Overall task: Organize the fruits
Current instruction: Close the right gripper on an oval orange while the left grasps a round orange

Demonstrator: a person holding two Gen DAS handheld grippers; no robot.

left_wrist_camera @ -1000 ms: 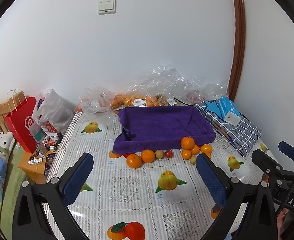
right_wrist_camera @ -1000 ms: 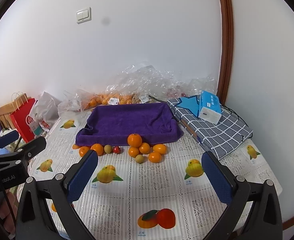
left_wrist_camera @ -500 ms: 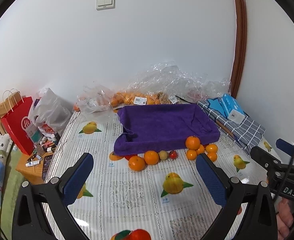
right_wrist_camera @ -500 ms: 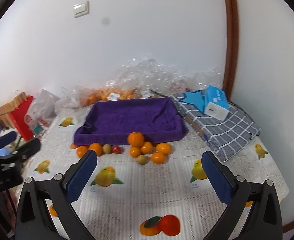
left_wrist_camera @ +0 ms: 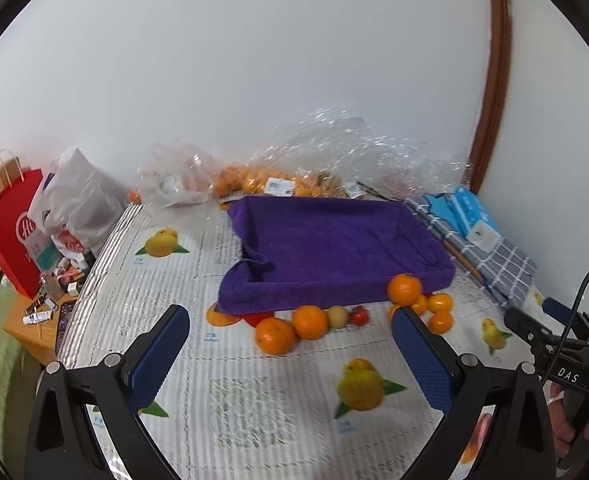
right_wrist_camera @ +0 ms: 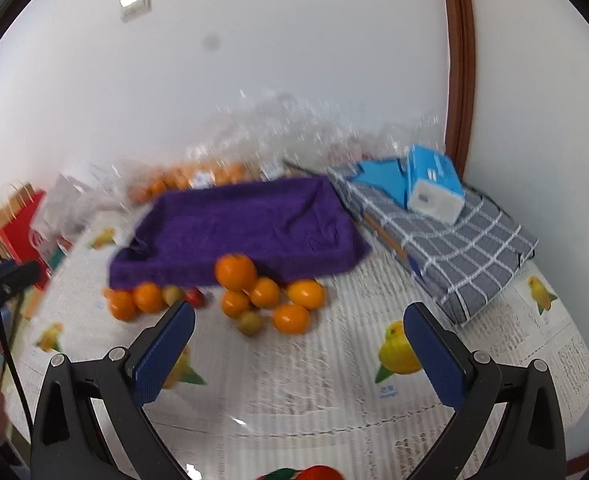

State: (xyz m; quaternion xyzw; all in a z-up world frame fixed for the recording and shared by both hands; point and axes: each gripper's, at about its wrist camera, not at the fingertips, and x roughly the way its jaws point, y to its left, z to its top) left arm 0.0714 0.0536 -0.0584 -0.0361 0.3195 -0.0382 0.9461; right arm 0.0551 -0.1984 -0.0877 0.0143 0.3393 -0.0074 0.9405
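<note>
We have brought both tongs, left (left_wrist_camera: 290, 344) and right (right_wrist_camera: 298, 340), nearer the fruit (right_wrist_camera: 234, 271); both stand spread and empty. Nothing is sorted: the purple tray (left_wrist_camera: 334, 240) holds none, oranges (left_wrist_camera: 275, 335) cluster along its front edge on the table (right_wrist_camera: 314, 392).

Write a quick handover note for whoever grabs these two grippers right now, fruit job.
Left gripper: open, empty, above the tablecloth short of the fruit.
Right gripper: open, empty, also short of the fruit.
Purple towel-lined tray: nothing in it.
Loose fruit sits on the tablecloth along the tray's near edge: two oranges, a small pale fruit and a small red fruit to the left, a cluster of oranges with a greenish fruit to the right.
Done: nothing sorted yet.
Left: all the loose fruit.
</note>
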